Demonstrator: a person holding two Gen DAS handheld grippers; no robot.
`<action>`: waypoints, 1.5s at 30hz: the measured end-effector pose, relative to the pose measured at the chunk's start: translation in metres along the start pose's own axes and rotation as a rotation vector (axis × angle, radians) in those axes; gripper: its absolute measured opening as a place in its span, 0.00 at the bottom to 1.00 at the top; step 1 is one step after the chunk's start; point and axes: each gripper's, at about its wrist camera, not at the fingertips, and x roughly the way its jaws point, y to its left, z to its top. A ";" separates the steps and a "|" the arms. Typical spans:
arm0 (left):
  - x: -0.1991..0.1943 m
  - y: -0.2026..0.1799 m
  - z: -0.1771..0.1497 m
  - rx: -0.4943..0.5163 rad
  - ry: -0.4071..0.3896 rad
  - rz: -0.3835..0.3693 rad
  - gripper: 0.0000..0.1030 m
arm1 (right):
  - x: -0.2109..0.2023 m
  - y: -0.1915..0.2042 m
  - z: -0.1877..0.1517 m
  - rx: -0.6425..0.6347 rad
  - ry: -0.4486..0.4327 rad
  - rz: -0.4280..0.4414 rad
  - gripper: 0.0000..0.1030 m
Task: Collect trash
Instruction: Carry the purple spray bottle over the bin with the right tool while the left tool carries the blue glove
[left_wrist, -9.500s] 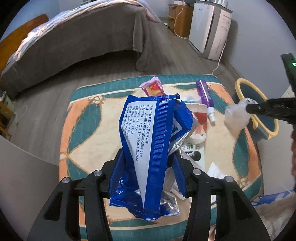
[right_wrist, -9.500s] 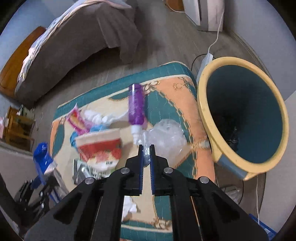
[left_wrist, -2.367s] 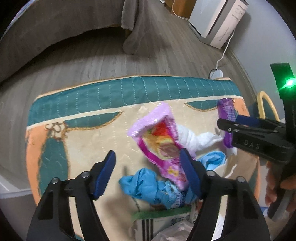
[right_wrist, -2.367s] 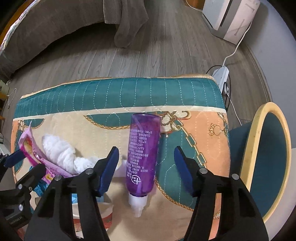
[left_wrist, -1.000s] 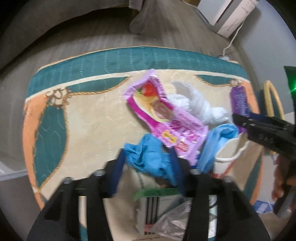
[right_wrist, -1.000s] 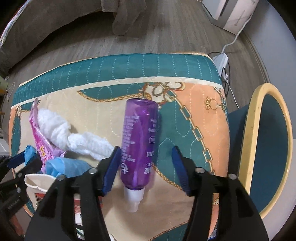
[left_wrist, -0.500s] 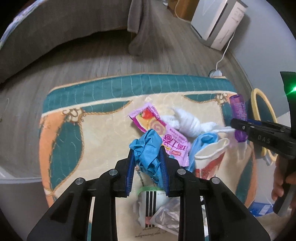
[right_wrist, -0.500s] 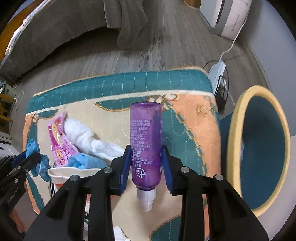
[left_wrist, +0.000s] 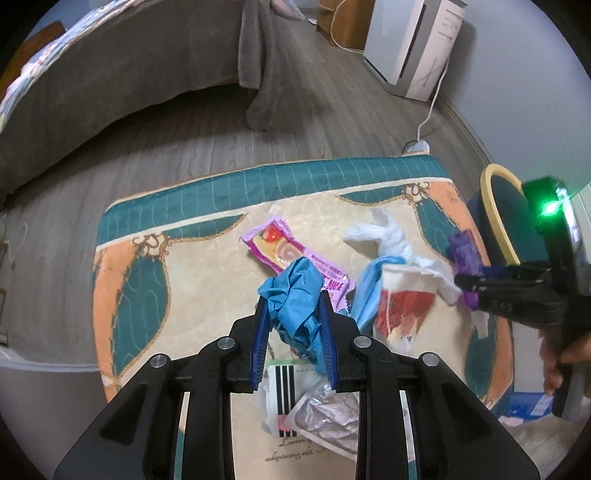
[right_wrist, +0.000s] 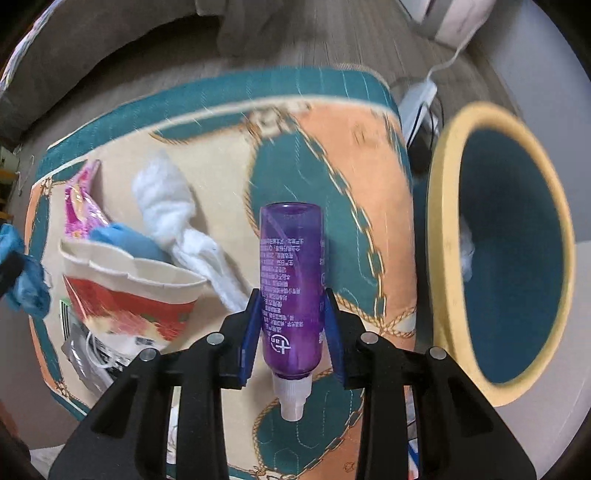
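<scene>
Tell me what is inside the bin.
The bin holds something pale and crumpled against its teal inner wall. The bottom lies out of view past the rim, so anything deeper is hidden.

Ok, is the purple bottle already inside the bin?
No, the purple bottle is clamped in the right gripper above the mat, beside the bin.

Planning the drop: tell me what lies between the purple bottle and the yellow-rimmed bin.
Only bare quilted mat lies between the purple bottle and the bin; no other trash. The right wrist view shows it.
</scene>
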 end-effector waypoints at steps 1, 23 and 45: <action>0.000 0.001 0.000 -0.006 0.001 -0.002 0.26 | 0.003 -0.004 0.000 0.011 0.009 0.002 0.36; -0.004 -0.009 0.005 0.021 -0.028 -0.021 0.26 | -0.047 -0.010 0.006 0.055 -0.118 0.009 0.31; -0.059 -0.091 -0.004 0.217 -0.264 0.002 0.26 | -0.176 -0.055 -0.021 0.063 -0.410 -0.019 0.31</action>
